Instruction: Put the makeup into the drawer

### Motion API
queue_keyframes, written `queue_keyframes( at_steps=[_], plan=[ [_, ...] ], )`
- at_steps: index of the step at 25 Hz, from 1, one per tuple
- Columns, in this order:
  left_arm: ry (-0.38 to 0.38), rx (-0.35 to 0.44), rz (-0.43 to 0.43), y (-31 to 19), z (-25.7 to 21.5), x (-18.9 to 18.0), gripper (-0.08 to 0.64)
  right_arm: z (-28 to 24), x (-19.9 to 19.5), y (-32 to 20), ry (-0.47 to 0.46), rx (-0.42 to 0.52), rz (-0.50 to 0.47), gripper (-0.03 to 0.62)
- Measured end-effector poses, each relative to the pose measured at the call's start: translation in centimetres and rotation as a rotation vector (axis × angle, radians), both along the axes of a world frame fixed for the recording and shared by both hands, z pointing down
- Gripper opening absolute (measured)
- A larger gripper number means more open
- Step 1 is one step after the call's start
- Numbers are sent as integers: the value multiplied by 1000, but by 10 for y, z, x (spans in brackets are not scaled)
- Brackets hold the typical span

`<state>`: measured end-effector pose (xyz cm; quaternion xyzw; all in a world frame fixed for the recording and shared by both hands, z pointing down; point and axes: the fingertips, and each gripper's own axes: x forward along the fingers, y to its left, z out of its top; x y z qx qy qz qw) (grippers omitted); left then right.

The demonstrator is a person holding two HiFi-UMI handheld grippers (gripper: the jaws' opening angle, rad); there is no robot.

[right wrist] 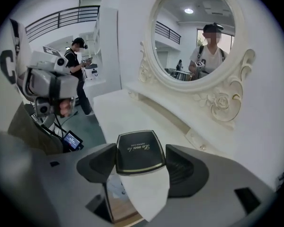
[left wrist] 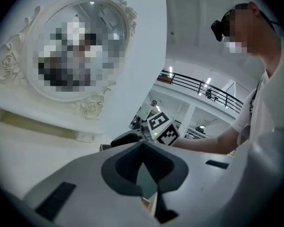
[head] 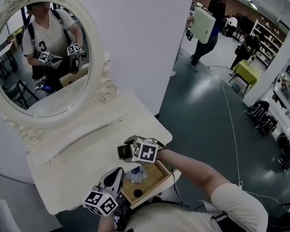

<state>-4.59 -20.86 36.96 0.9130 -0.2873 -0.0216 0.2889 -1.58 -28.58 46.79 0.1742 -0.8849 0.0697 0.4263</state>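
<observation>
A black square makeup compact [right wrist: 138, 151] with gold lettering sits between my right gripper's jaws, and the right gripper [right wrist: 139, 162] is shut on it. In the head view the right gripper [head: 125, 152] holds the compact [head: 123, 152] just above the white vanity top, at the back edge of the open wooden drawer [head: 159, 177]. The drawer holds a crumpled white-blue packet [head: 136, 174] and a small black round item [head: 138, 193]. My left gripper [head: 119, 174] hovers at the drawer's left front corner, its jaws together with nothing between them [left wrist: 143, 146].
The white vanity table [head: 82, 153] carries an oval ornate mirror [head: 43, 57] against the wall. Grey floor lies to the right, with a cable [head: 232, 124] across it. People [head: 209, 23] walk at the far back, near a green stool [head: 246, 73] and shelves.
</observation>
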Motion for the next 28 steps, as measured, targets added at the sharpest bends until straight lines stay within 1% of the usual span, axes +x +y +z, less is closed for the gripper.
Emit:
queue_keyframes(
  at_steps=[4,7,11,19,22,25,28],
  plan=[
    [-20,11,-14,14,-1,14,58,-27,11,38,-58,2,-1,325],
    [-37,12,-20,25,0,30,58,-38,31,65,-72,12,4,325],
    [-67,17,-33,45,0,47,58,-38,53,100,-91,13,8,325],
    [-103,33,-61,91,-7,83,58,-40,91,150,-146,-5,16,325],
    [-112,30,-86,107,-8,82,58,-35,91,161,-170,-30,30,325],
    [-139,15,-133,131,-4,69,57,-25,83,184,-195,-73,26,325],
    [-172,20,-175,139,-2,63,57,-17,86,190,-202,-88,25,325]
  ],
)
